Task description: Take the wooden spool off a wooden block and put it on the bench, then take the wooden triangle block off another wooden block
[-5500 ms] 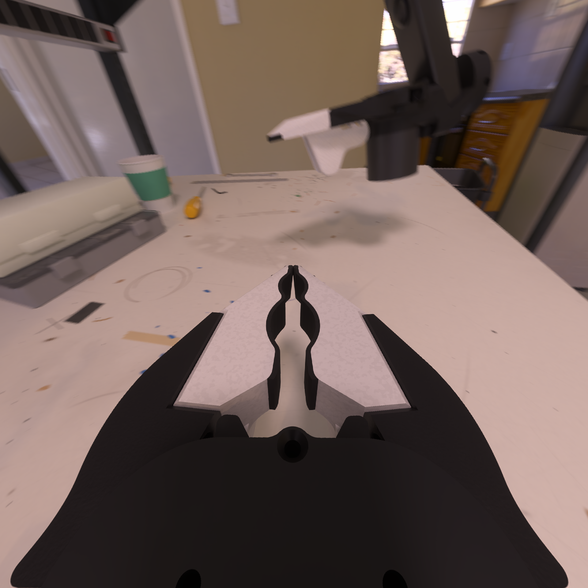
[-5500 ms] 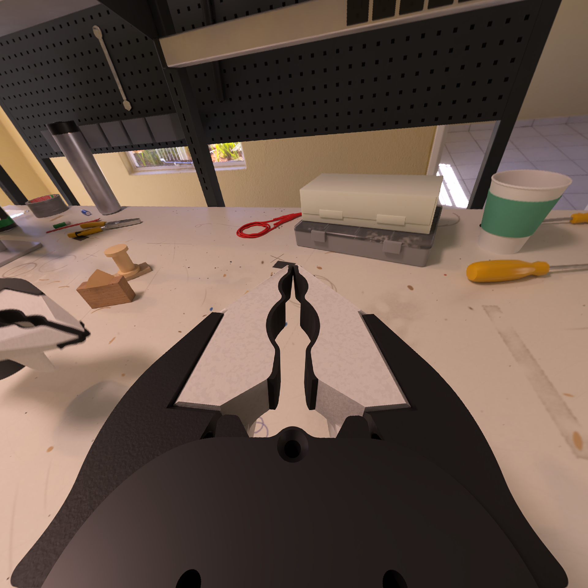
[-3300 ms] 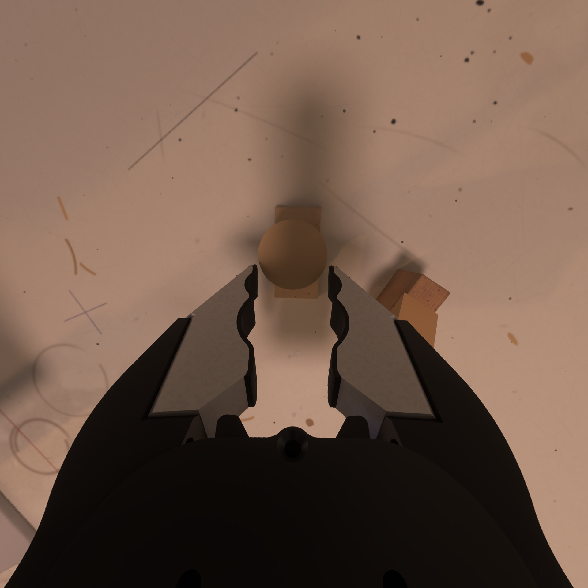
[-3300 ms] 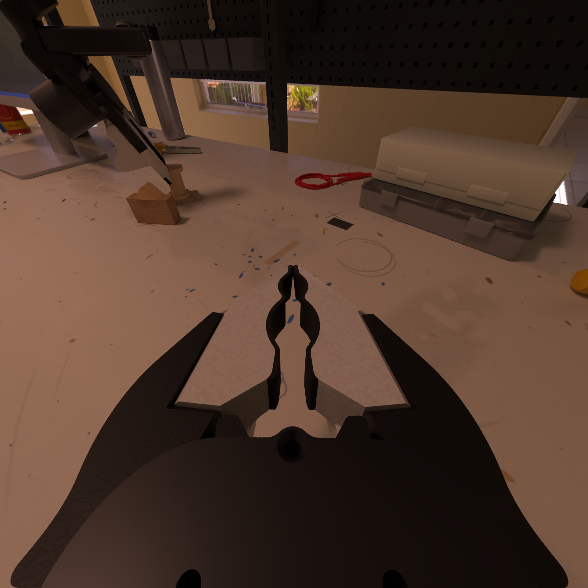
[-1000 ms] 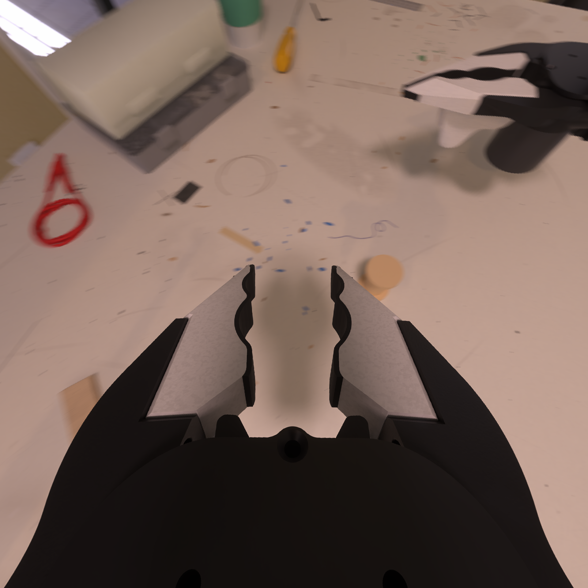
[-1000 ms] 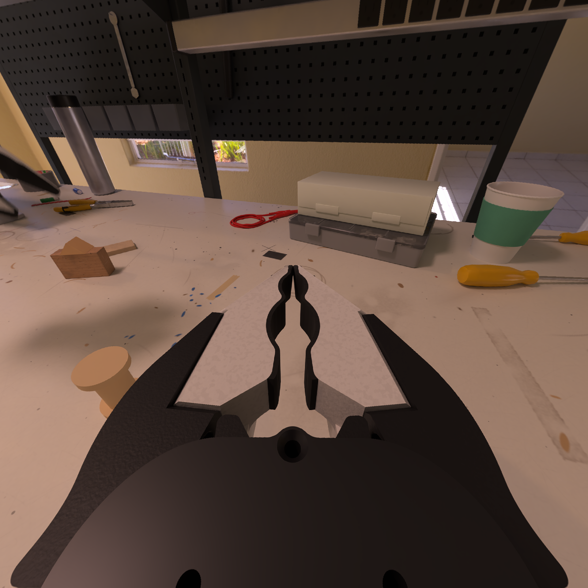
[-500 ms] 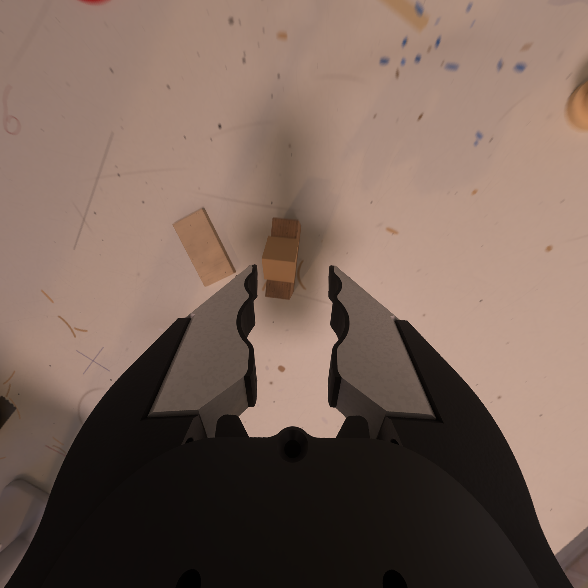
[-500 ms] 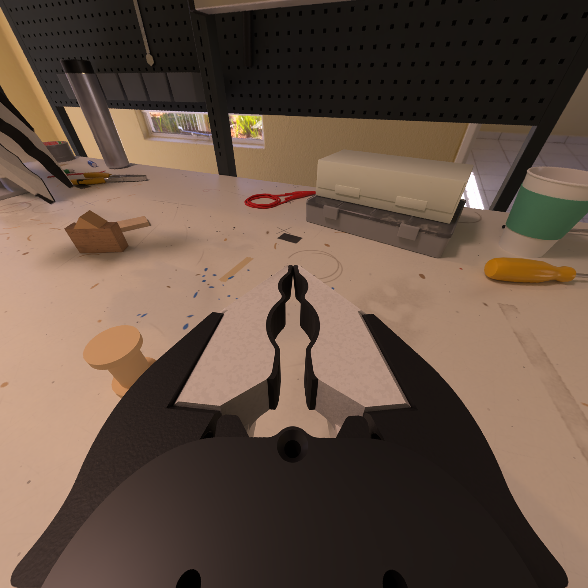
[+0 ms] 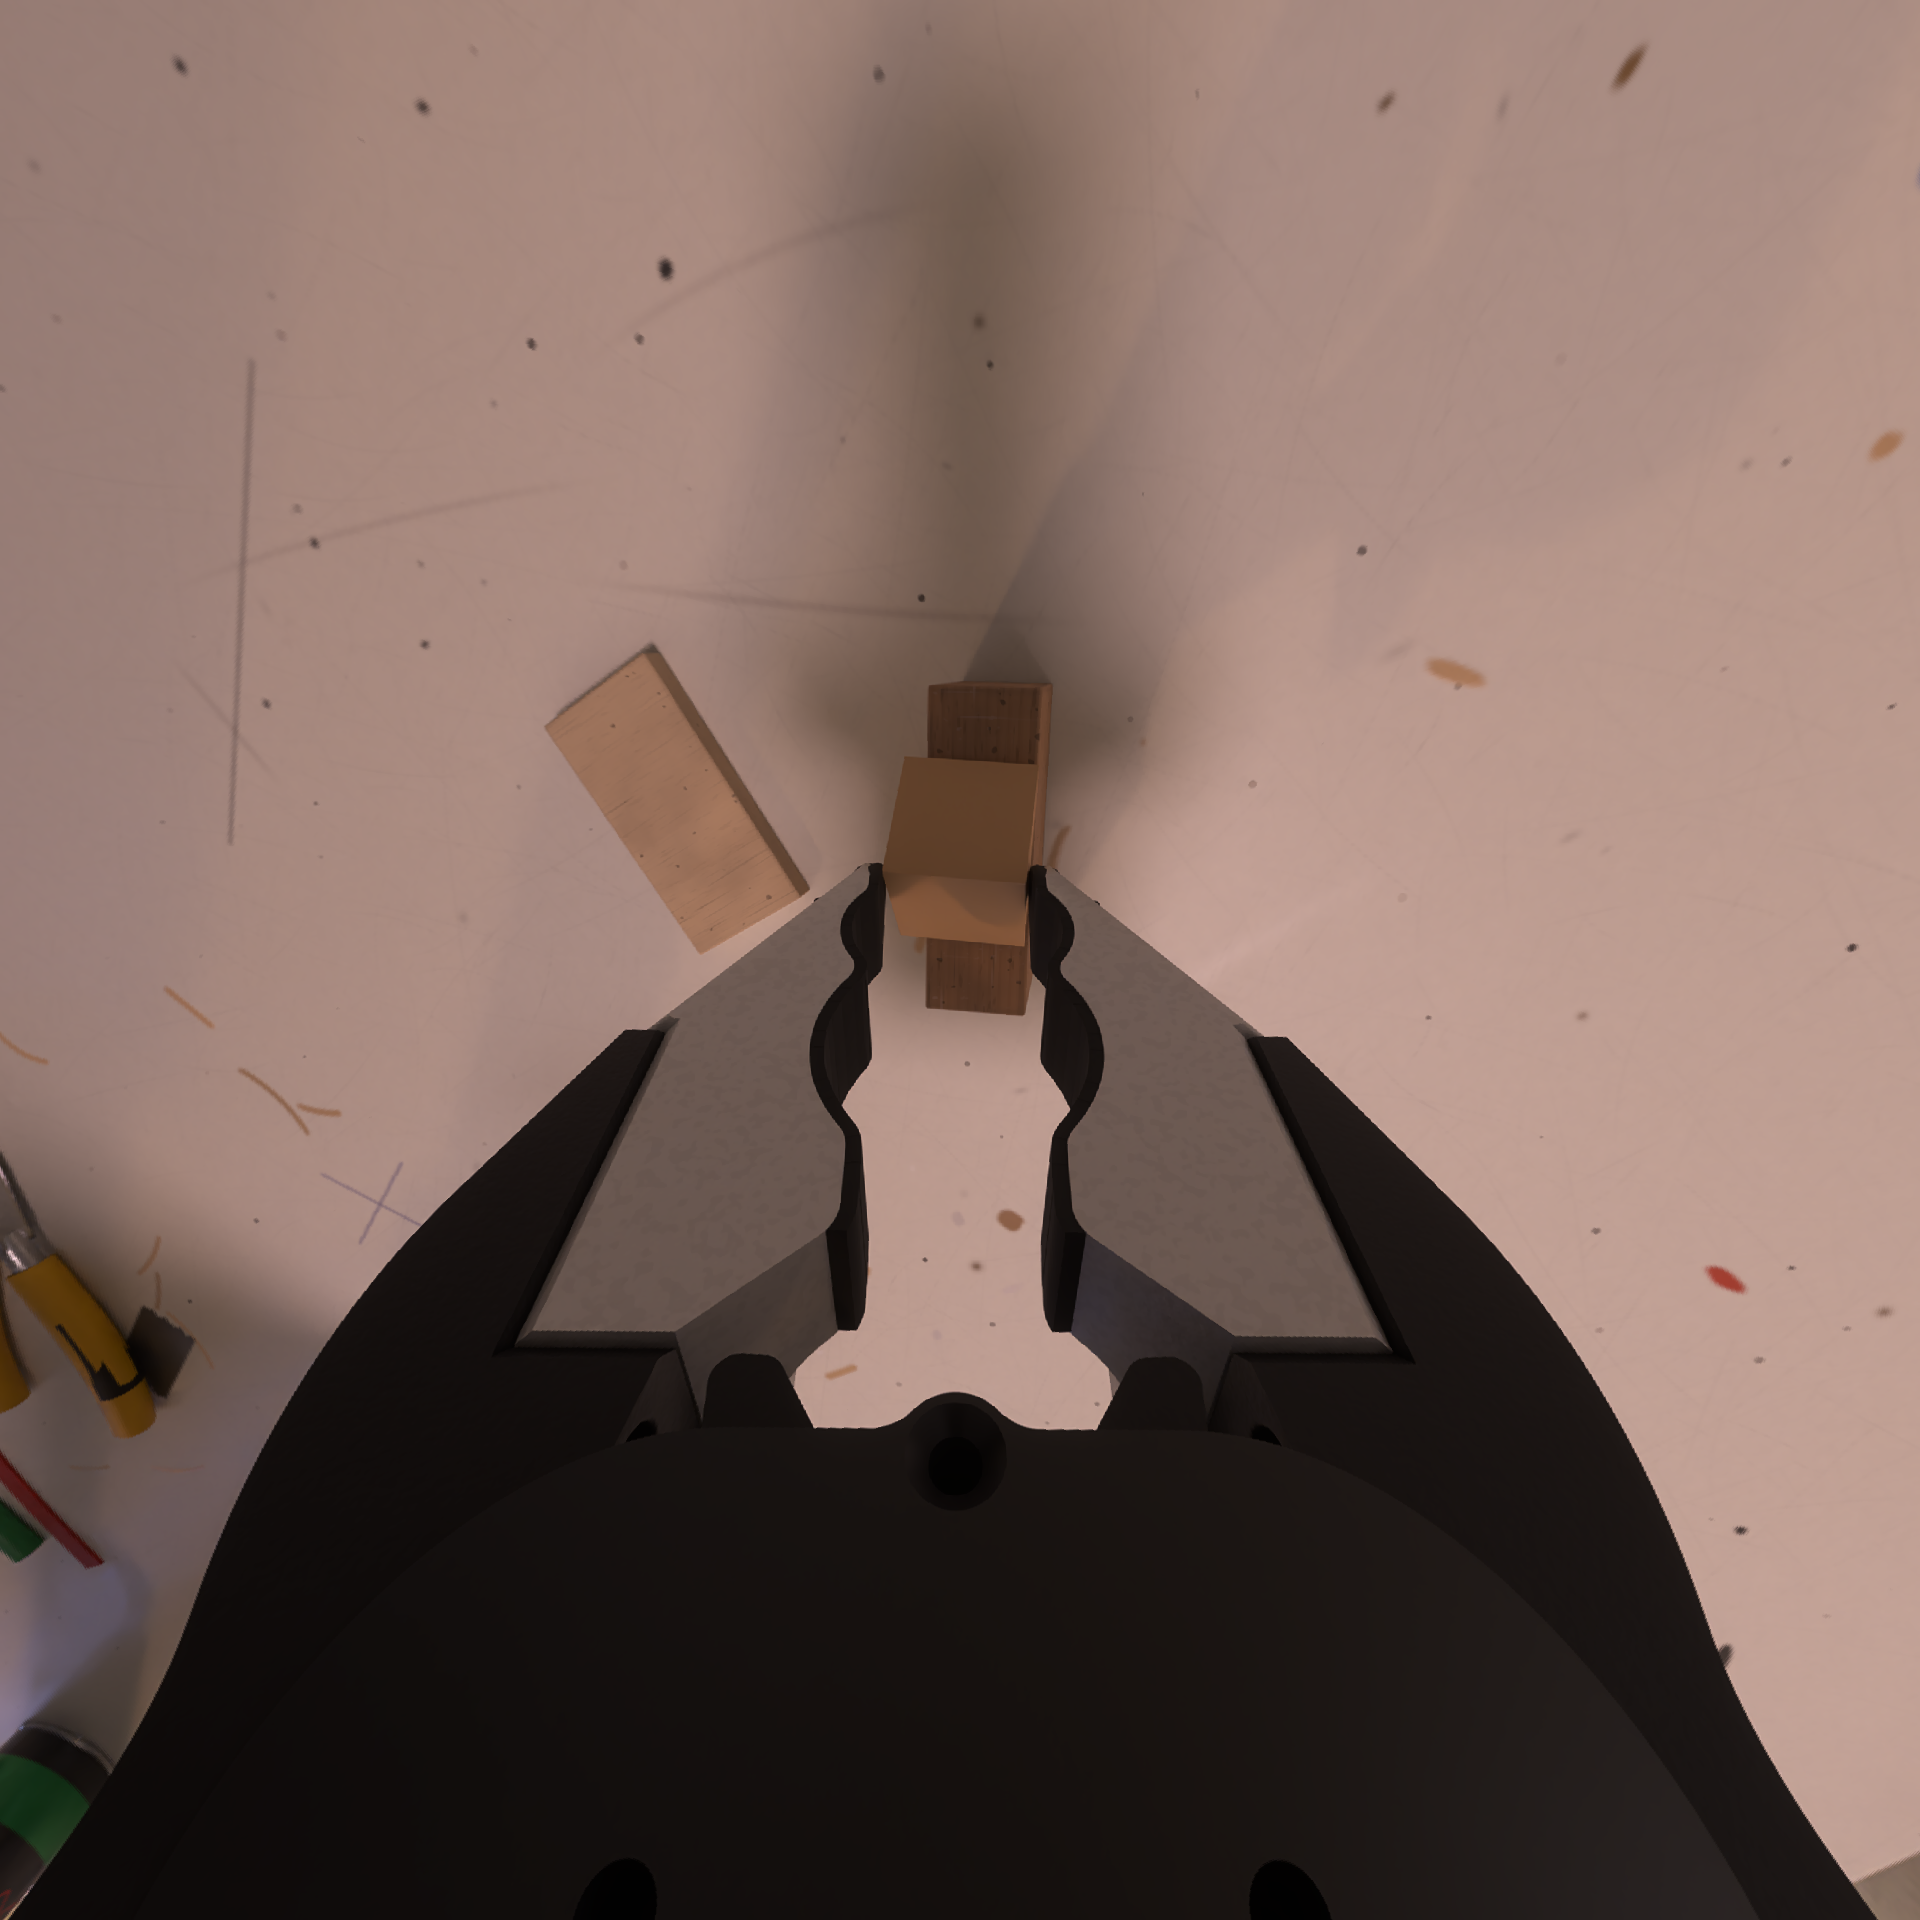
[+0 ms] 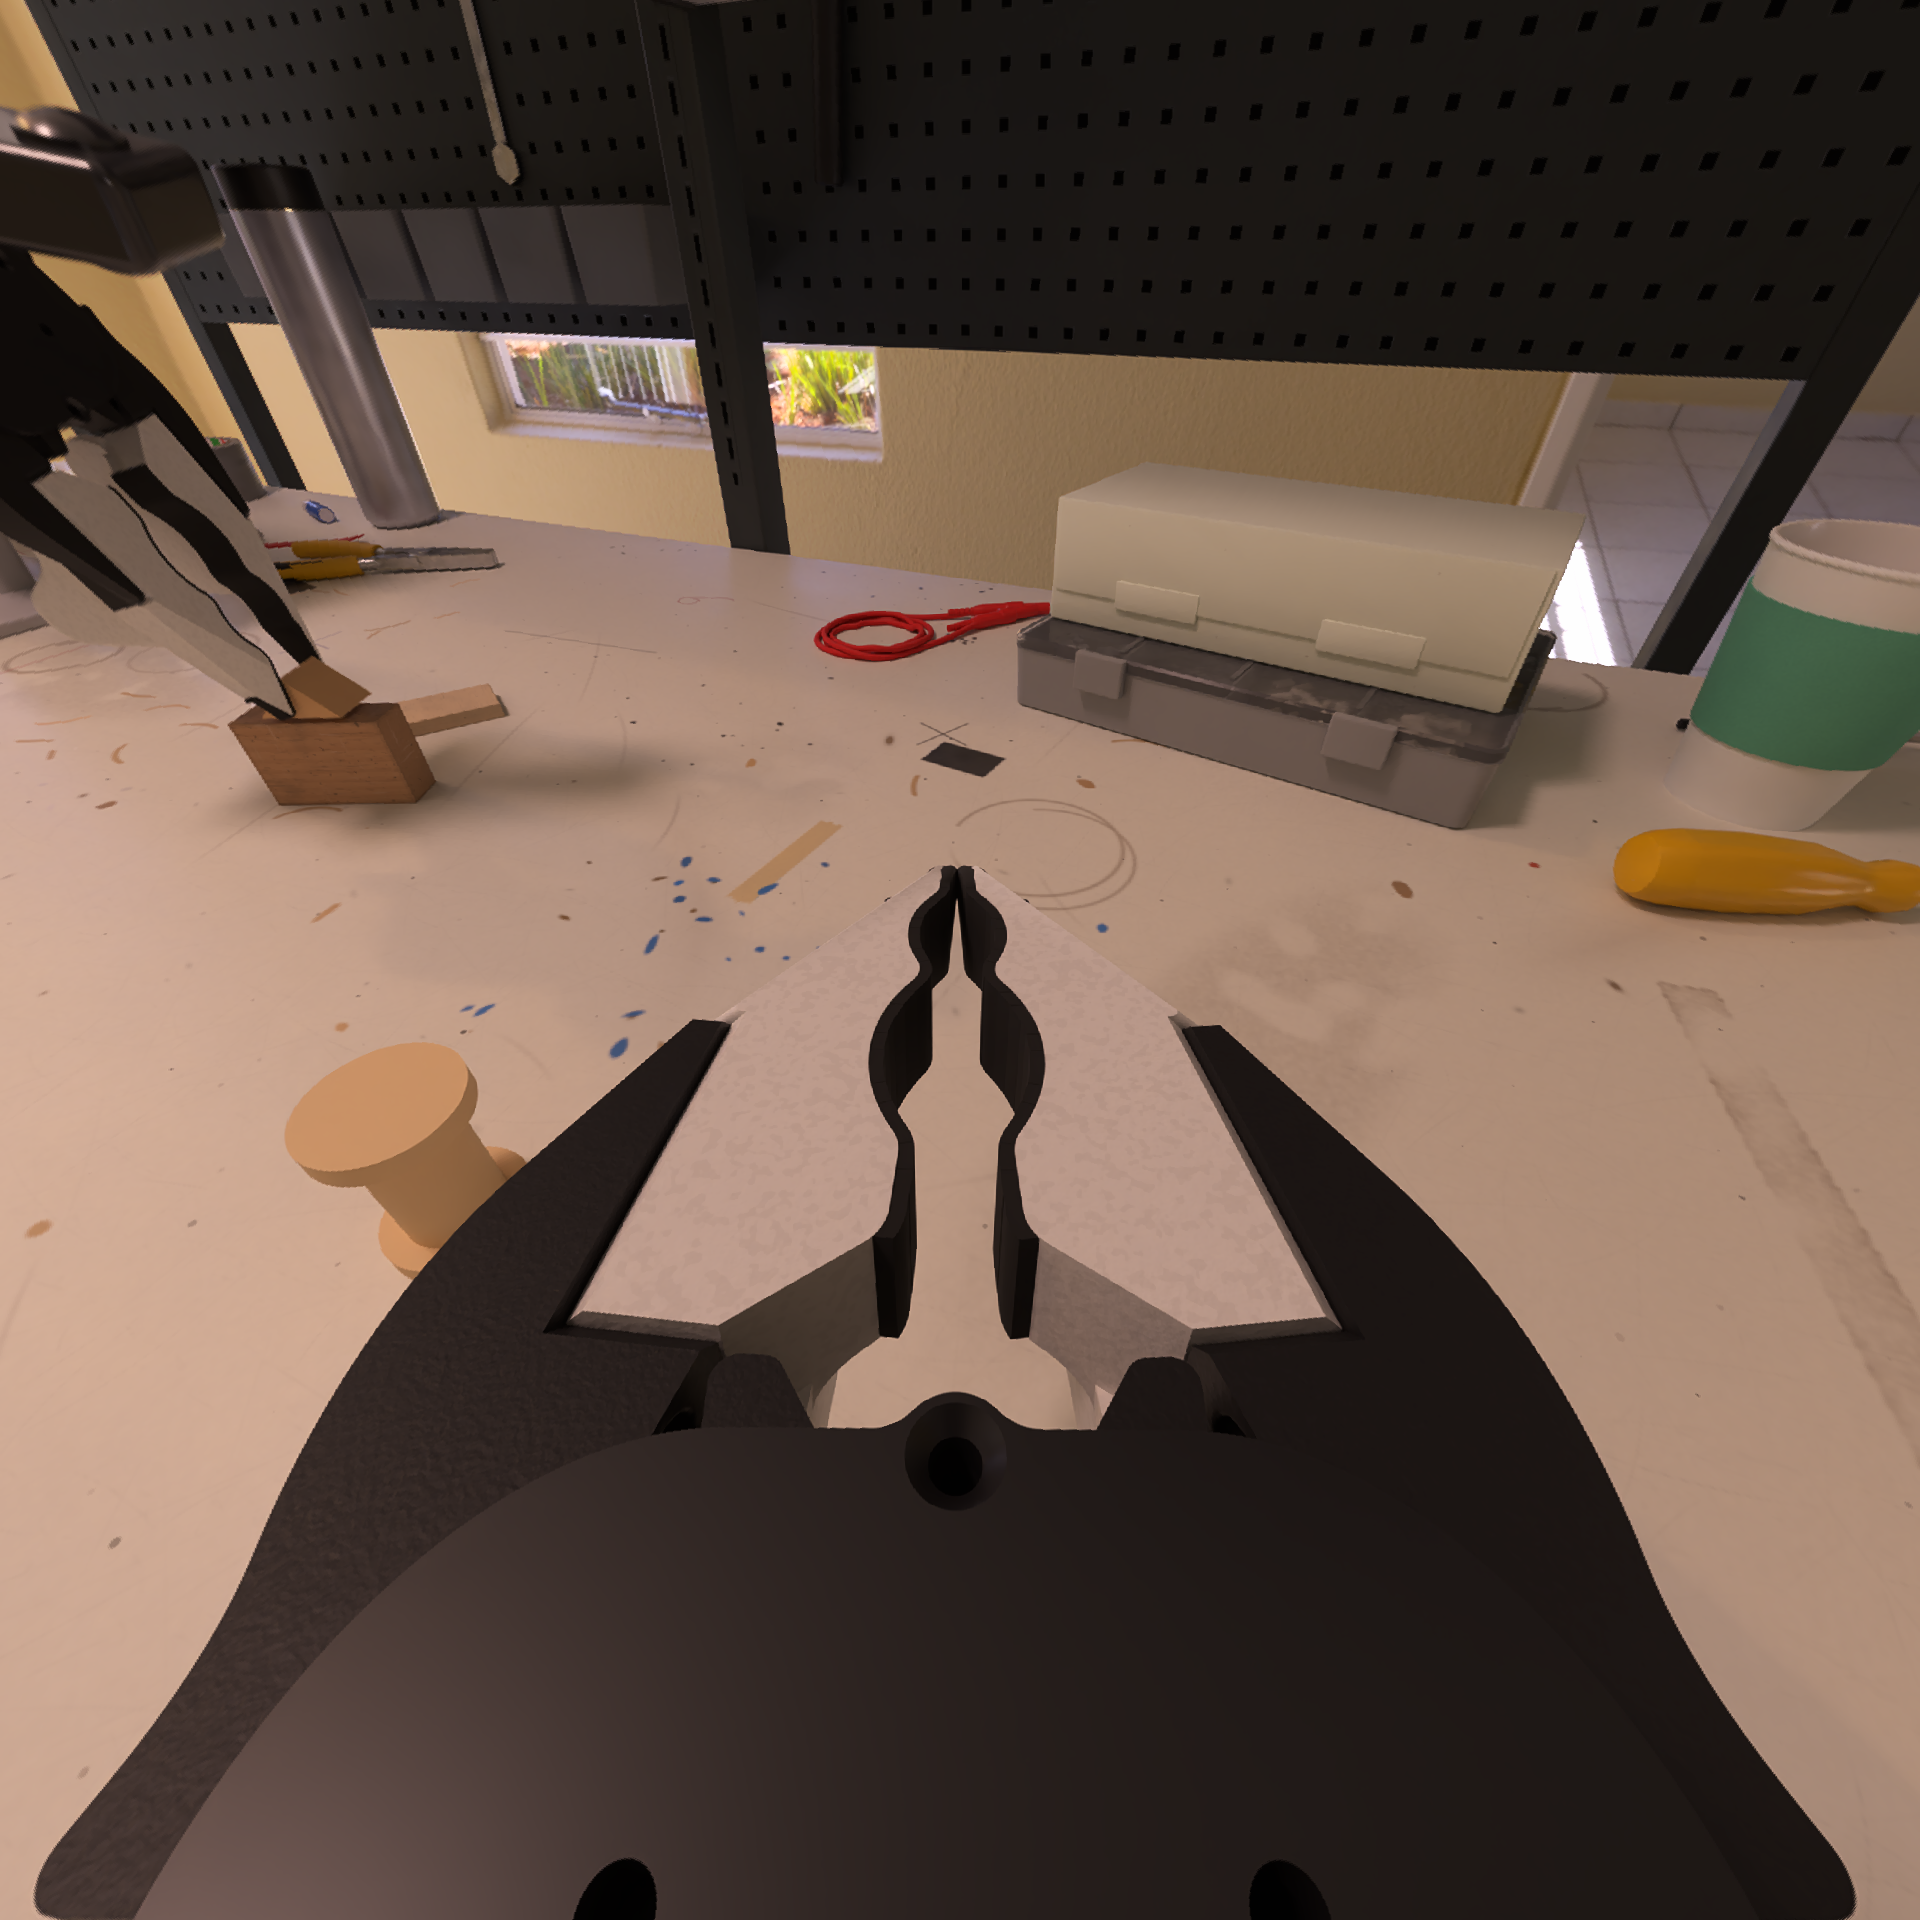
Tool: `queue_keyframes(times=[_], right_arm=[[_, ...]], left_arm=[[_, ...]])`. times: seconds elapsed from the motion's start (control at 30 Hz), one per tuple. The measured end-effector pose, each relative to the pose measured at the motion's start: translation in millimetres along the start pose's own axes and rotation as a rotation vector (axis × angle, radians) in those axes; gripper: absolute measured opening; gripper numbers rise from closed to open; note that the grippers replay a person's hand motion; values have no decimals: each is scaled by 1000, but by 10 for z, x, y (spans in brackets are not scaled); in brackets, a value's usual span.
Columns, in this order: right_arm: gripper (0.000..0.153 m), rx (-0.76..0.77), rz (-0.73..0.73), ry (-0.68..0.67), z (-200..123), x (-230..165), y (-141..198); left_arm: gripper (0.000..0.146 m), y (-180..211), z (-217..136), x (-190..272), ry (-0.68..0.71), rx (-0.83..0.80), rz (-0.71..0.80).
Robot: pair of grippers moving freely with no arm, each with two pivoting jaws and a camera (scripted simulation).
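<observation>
In the left wrist view my left gripper (image 9: 954, 883) points straight down, its fingertips pressed on both sides of the light wooden triangle block (image 9: 961, 842). The triangle sits on a darker wooden block (image 9: 987, 722). A flat pale wooden block (image 9: 675, 795) lies bare just to the left. In the right wrist view the wooden spool (image 10: 400, 1138) stands on the bench beside my right gripper (image 10: 956, 873), which is shut and empty. That view also shows the left gripper (image 10: 281, 696) on the triangle (image 10: 327, 686) atop the brown block (image 10: 338, 753).
A cream and grey toolbox (image 10: 1299, 623), a red cable (image 10: 894, 631), a green-banded cup (image 10: 1808, 675) and a yellow screwdriver (image 10: 1756, 873) lie toward the back and right. A metal cylinder (image 10: 332, 343) and pegboard stand behind. Yellow-handled tools (image 9: 73, 1340) lie at the left.
My left gripper has come down over the triangle block and its fingers have closed from wide open onto the block's sides. The right gripper has shifted only slightly and stays shut.
</observation>
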State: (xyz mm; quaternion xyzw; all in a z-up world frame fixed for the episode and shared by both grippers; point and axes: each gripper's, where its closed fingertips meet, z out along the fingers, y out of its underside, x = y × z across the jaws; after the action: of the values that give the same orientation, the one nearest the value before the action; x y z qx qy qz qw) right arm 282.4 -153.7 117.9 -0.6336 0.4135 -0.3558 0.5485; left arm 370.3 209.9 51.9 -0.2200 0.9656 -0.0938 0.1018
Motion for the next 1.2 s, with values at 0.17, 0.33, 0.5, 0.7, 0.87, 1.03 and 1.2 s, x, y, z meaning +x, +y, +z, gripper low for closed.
queue_keyframes(times=[0.17,0.33,0.5,0.7,0.87,1.03,1.2], right_arm=[[0,-4,1,-2,5,-1,11],[0,-12,-3,-3,15,-15,30],[0,-11,-6,-6,11,-23,25],[0,-12,-10,-11,10,-32,24],[0,-10,-17,-14,7,-40,17],[0,-11,-26,-28,6,-62,15],[0,1,-56,-55,0,-120,-7]], left_arm=[[27,-162,-399,-75,-68,87,-16],[27,-478,-1027,27,-135,223,21],[27,-750,-1234,517,-70,279,101],[27,-909,-920,1170,50,235,197],[27,-992,-511,1509,129,188,215],[27,-1093,-204,1664,160,172,189],[27,-1202,-28,1760,193,184,138]])
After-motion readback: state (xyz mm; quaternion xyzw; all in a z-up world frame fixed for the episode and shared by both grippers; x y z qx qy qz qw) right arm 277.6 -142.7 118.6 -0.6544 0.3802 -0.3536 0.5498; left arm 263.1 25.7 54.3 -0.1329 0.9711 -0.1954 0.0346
